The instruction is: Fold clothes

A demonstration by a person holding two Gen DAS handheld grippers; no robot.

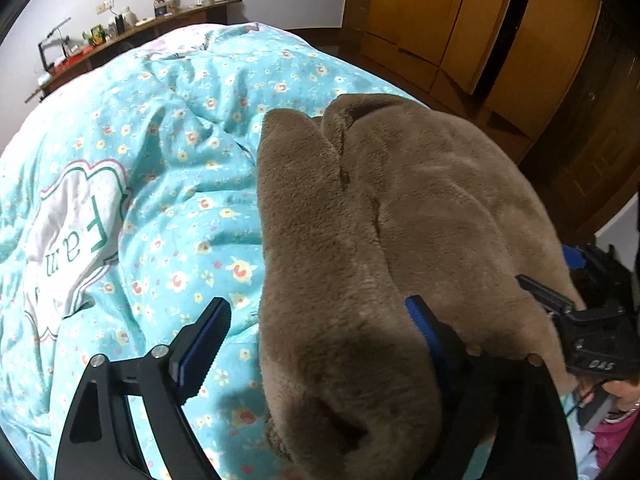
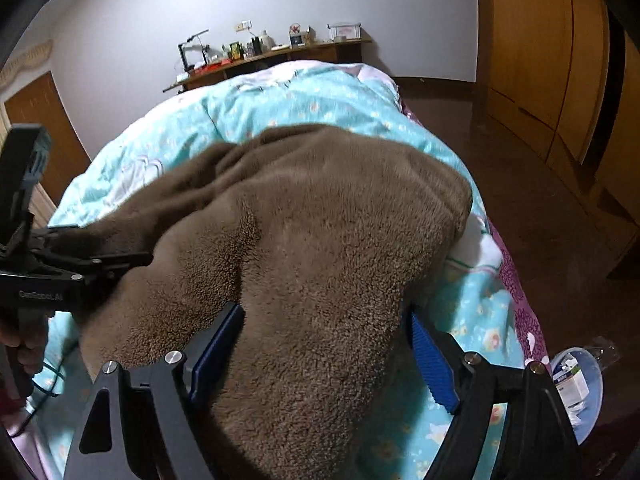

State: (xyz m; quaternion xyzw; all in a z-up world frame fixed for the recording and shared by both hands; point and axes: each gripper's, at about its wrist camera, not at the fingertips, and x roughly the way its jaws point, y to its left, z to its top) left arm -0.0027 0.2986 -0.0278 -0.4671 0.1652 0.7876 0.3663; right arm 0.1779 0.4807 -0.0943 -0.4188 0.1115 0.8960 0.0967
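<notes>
While the brown fleece garment (image 2: 320, 240) lies bunched on the turquoise flowered quilt (image 1: 160, 160) of the bed, the left gripper (image 1: 316, 344) and the right gripper (image 2: 326, 356) both have wide fingers with fleece between them, not pinched.

Shelf clutter (image 2: 256, 46) too small to identify; brown fleece garment's (image 2: 304, 240) near end beyond frame edge.

Left claw (image 1: 316, 344) has its jaws spread wide, blue-padded fingers (image 1: 208, 344) well apart. Right claw (image 2: 326, 356) likewise gapes, jaws wide. A hand (image 2: 24, 336) grips the left claw's handle at the picture's edge.
</notes>
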